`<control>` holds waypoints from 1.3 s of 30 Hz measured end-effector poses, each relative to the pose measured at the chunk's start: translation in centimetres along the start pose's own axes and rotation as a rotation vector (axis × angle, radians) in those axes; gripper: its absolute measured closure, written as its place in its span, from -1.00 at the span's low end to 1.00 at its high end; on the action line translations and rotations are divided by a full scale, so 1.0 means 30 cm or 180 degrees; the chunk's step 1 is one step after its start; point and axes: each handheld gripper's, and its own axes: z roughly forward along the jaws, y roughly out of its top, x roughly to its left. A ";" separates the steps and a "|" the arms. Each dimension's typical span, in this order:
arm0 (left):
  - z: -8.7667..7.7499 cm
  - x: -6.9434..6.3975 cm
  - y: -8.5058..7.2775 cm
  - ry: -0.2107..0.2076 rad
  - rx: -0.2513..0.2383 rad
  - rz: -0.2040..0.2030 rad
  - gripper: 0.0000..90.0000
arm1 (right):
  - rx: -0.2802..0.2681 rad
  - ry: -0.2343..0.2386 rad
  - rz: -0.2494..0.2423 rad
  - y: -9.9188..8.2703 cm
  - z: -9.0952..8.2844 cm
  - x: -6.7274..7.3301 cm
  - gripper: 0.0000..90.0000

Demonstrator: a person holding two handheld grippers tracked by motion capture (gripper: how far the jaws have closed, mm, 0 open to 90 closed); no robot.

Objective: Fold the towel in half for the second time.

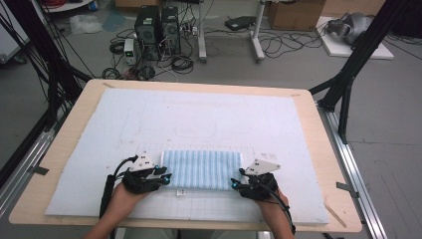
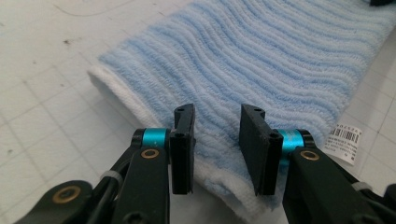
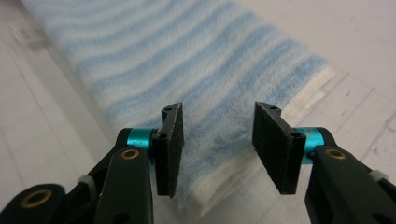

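Blue-striped terry towel (image 1: 201,169), folded into a long band, lies flat on the white foam mat (image 1: 149,119) covering the bench, near the 6 o'clock edge. Left gripper (image 1: 161,175) sits at the towel's 9 o'clock end, right gripper (image 1: 238,183) at its 3 o'clock end. Both jaws spread, nothing pinched: in the left gripper view the towel (image 2: 261,60) shows through the gap, with its barcode tag (image 2: 344,140) off at 3 o'clock; same in the right gripper view, where the folded white hem (image 3: 299,109) lies just past the pads.

Step, as I judge it: lining up on both ends for another fold or a lift. Next move needs both jaws lowered over the near corners and closed on all layers together, else the fold slips apart.

No containers on the bench.
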 end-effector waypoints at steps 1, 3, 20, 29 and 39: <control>-0.007 0.011 0.005 -0.0010 -0.0088 -0.0042 0.44 | -0.0154 0.0032 0.0069 0.006 -0.013 -0.010 0.16; -0.014 0.037 0.014 -0.0030 -0.0261 -0.0166 0.40 | -0.0384 0.0030 0.0170 0.024 -0.030 -0.031 0.15; 0.081 0.164 0.037 0.0076 -0.0066 -0.0376 0.36 | 0.0019 -0.0097 0.0099 0.063 0.125 -0.128 0.24; 0.006 0.203 0.038 0.0150 -0.0557 -0.0468 0.15 | -0.0108 0.0028 -0.0091 0.035 0.018 -0.111 0.24; -0.072 0.238 0.039 0.0102 -0.0951 -0.0581 -0.22 | -0.0205 -0.0103 -0.0009 -0.015 -0.055 -0.115 -0.13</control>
